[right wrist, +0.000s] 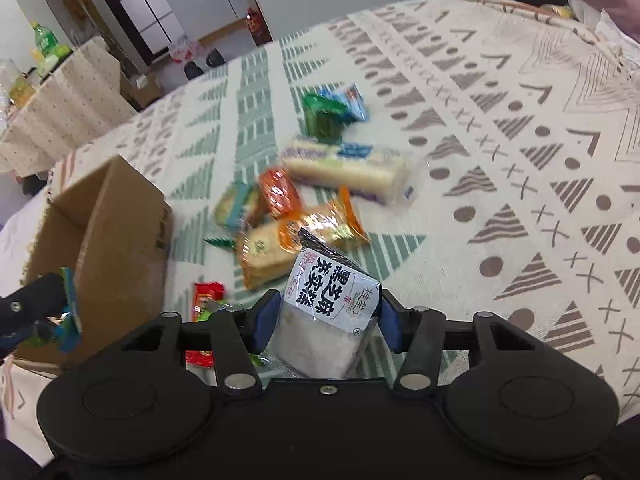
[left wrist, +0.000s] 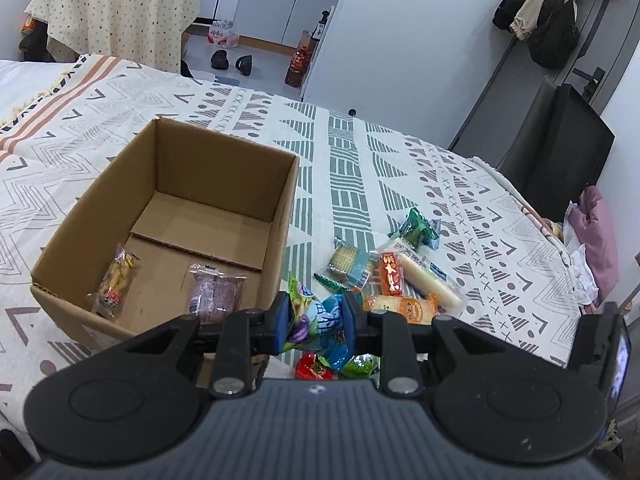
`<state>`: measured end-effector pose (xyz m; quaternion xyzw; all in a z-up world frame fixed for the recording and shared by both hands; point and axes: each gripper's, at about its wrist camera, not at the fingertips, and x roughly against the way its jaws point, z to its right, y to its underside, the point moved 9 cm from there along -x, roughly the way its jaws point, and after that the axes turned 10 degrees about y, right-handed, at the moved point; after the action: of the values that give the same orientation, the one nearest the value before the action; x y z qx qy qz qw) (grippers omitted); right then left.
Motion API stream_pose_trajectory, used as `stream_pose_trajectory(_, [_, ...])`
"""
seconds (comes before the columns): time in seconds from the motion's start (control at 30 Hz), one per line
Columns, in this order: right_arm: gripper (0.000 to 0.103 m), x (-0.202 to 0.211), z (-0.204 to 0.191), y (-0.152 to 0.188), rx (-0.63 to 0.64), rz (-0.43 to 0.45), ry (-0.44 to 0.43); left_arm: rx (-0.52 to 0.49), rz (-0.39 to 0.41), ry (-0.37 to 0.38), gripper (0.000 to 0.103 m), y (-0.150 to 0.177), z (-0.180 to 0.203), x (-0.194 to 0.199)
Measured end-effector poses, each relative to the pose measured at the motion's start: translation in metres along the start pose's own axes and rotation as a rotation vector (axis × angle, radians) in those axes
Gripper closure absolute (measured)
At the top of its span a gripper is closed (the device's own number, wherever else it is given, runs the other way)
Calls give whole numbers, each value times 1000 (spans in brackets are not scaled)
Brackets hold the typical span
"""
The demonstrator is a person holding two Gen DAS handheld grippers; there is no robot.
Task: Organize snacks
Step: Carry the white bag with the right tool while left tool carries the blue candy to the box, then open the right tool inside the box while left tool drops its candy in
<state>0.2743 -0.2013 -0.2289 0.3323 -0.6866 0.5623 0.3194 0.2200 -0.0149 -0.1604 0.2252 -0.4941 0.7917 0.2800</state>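
Holding two snacks at once, you have both tongs loaded above the patterned cloth (left wrist: 348, 168) that covers the table. Your left tongs (left wrist: 316, 320) are nearly closed, and their blue pads pinch a crumpled green and blue packet (left wrist: 320, 320) between them, just beside the near right corner of the cardboard box (left wrist: 96, 208). That box stands open to the left of the loose pile; inside it lie a yellow snack bag (left wrist: 116, 280) near the left wall and a pink wrapped snack (left wrist: 216, 292) beside it, both flat on the box floor.

Your right tongs (right wrist: 326, 320) stand about half open, and a clear pouch with a white label and black characters (right wrist: 328, 300) sits between the blue pads. Its sides meet both pads, so the pouch looks gripped, though blur leaves the contact a little uncertain.

Beyond the pouch, the rest of the snacks lie scattered on the cloth: a long white roll (right wrist: 348, 172), an orange packet (right wrist: 280, 192), a pale cracker pack with an orange end (right wrist: 264, 252), a teal cracker pack (right wrist: 236, 204), and a green packet (right wrist: 320, 116) farther off. A red wrapper (right wrist: 206, 300) lies close to your right tongs, near the box wall. Your left tongs also show at the left edge of the right wrist view.
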Motion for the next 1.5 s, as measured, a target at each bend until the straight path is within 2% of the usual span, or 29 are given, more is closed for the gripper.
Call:
stream_pose_trajectory(0.57, [52,57,-71,-30,93,122,-81,41,105,11,77,-27,-13,33])
stream_pose_trajectory(1.07, [52,75,-140,-34,159,163,-140,151,154,-13,76,-46,-55,57])
stream_pose_trajectory(1.27, [52,75,-162,-31,180,144,-179,205,165,-43,75,-46,-76,62])
stream_pose_trajectory(1.4, [51,71,-172,-28,176,124,-197,231,183,-85,73,-49,-86,68])
stream_pose_trajectory(1.5, [51,68,-178,-26,175,108,-211,250,173,-112,63,-49,-94,67])
